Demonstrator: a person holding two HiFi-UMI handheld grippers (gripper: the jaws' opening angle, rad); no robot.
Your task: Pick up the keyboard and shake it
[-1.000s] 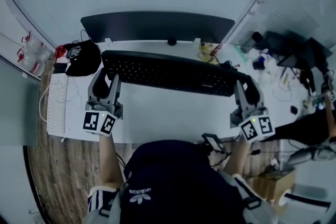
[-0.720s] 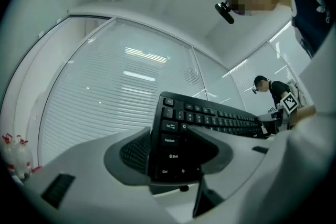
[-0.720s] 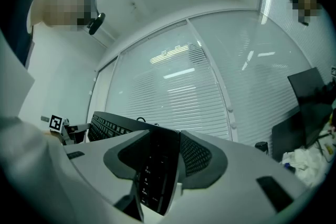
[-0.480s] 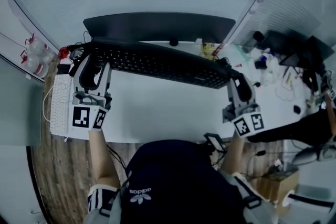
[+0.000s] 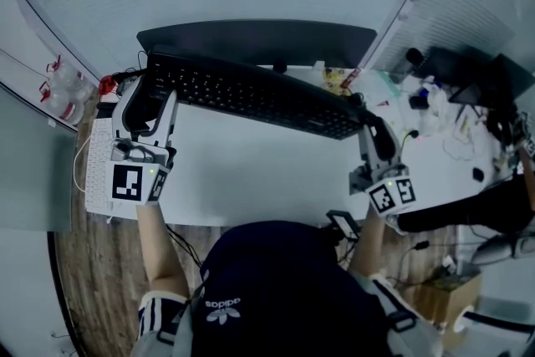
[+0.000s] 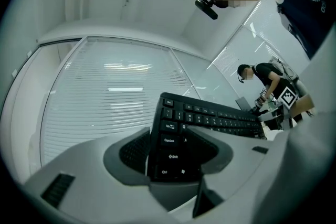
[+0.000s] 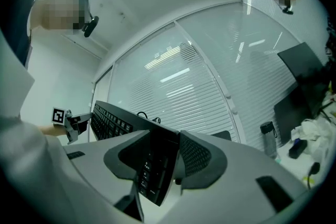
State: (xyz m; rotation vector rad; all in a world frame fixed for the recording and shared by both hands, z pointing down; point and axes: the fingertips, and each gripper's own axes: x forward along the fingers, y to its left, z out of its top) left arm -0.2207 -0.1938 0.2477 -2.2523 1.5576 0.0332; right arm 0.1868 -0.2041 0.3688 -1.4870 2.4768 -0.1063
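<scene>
**Black keyboard up off the desk, one claw on each end**

So the black keyboard (image 5: 259,96) is in the air over the white desk (image 5: 251,180), not lying on it. It runs slantwise in the head view, with its left end up near the dark monitor (image 5: 259,42) and its right end lower in the picture, closer to the desk's right side.

The left gripper (image 5: 153,100) is pinching the keyboard's left end. In the left gripper view you can see one jaw lying over the key face and the other tucked behind on the underside, and the Ctrl, Shift and Caps keys sit right in the gap. The rest of the key rows stretch away to the right from there.

The right gripper (image 5: 374,128) is clamped on the opposite end. In the right gripper view the short edge of the keyboard stands almost on end between the two jaws, both ribbed pads against it, and the board runs off to the left toward the other gripper's marker cube.

Other stuff around: a white keyboard (image 5: 94,150) off the desk's left edge, partly behind the left gripper, and a heap of clutter on the surface to the right. Glass walls with slatted blinds sit behind it all. A second person (image 6: 260,76) is visible far off in the left gripper view.
</scene>
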